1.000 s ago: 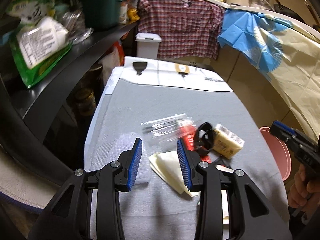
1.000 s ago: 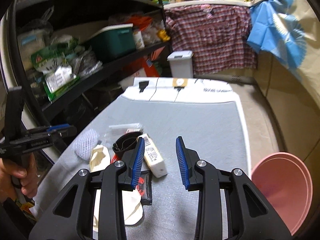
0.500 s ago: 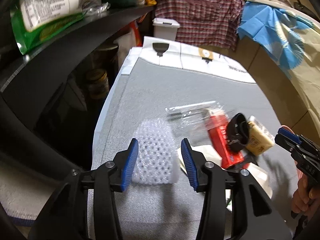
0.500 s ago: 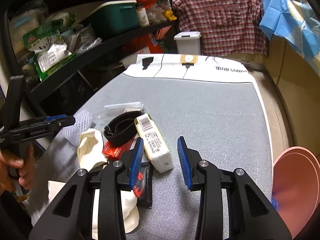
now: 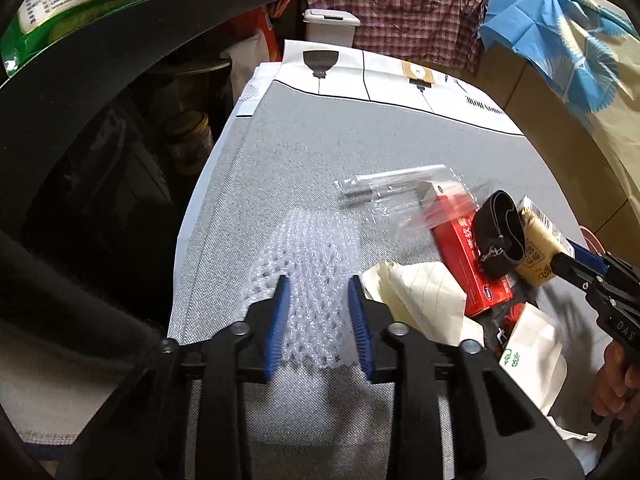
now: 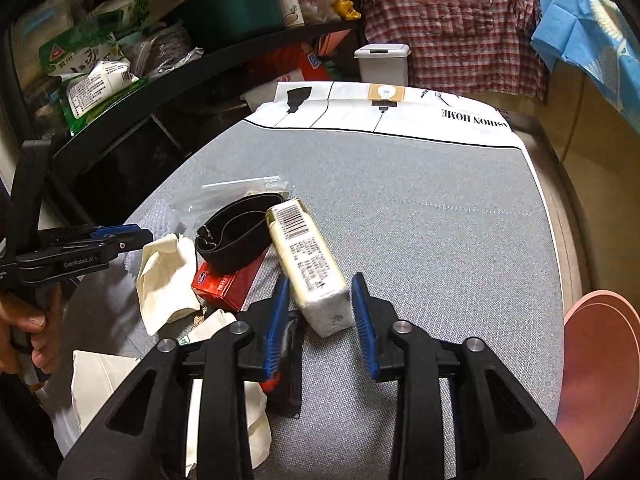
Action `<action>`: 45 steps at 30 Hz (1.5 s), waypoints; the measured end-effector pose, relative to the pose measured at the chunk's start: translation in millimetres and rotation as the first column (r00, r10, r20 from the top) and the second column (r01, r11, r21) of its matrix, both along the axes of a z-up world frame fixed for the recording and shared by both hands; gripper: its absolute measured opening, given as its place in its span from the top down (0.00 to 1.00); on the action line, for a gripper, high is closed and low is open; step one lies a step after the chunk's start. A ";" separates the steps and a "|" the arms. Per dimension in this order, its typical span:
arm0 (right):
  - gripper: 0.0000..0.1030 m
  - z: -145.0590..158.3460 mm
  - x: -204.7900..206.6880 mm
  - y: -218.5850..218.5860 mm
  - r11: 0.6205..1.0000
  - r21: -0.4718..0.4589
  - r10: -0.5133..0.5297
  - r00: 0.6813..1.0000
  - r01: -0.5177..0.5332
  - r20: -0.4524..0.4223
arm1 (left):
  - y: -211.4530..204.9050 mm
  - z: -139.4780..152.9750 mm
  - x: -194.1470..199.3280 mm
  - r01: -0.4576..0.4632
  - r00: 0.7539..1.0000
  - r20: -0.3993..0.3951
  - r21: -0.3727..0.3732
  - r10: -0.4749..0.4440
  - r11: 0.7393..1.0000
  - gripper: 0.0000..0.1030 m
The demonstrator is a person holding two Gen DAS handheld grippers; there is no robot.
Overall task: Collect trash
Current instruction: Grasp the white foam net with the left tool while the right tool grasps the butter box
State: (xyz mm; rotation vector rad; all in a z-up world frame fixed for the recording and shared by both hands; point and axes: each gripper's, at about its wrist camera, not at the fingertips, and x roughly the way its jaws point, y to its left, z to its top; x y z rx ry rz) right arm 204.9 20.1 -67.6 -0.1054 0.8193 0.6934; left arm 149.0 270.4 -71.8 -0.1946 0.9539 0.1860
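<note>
A white foam net sleeve point(image 5: 310, 264) lies on the grey table; my left gripper point(image 5: 318, 294) is open with its blue pads on either side of the sleeve's near end. A cream drink carton point(image 6: 306, 264) lies on the table; my right gripper point(image 6: 320, 300) is open and straddles its near end. Beside it lie a black ring-shaped band point(image 6: 236, 236), a red box point(image 6: 226, 282), crumpled cream paper point(image 6: 166, 280), a clear plastic bag point(image 5: 404, 194) and a black wrapper point(image 6: 286, 376). The left gripper also shows at the left of the right wrist view point(image 6: 136, 236).
A pink bin point(image 6: 596, 364) stands off the table's right edge. Dark shelves point(image 6: 168, 76) with bags and a green box run along the left. A white lidded bin point(image 6: 382, 64) and a plaid shirt point(image 6: 448, 20) are beyond the far end. White paper point(image 6: 100, 384) lies near the front.
My left gripper has swung left from the cream paper and come down around the foam net. My right gripper has moved forward and down around the carton's end.
</note>
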 end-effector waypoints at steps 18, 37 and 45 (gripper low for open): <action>0.78 25.8 -17.9 -19.6 0.999 0.002 -0.039 0.996 0.039 0.081 | -22.5 33.0 -12.2 0.046 0.995 0.088 0.029 -0.048 0.999 0.90; 0.78 79.8 -53.3 -74.5 0.989 0.086 -0.132 0.978 0.119 0.163 | -73.9 89.0 -44.4 0.126 0.962 0.241 0.033 -0.131 0.991 0.90; 0.78 114.5 -64.4 -103.5 0.978 0.126 -0.187 0.966 0.166 0.179 | -101.4 104.6 -55.6 0.177 0.945 0.273 0.032 -0.179 0.984 0.90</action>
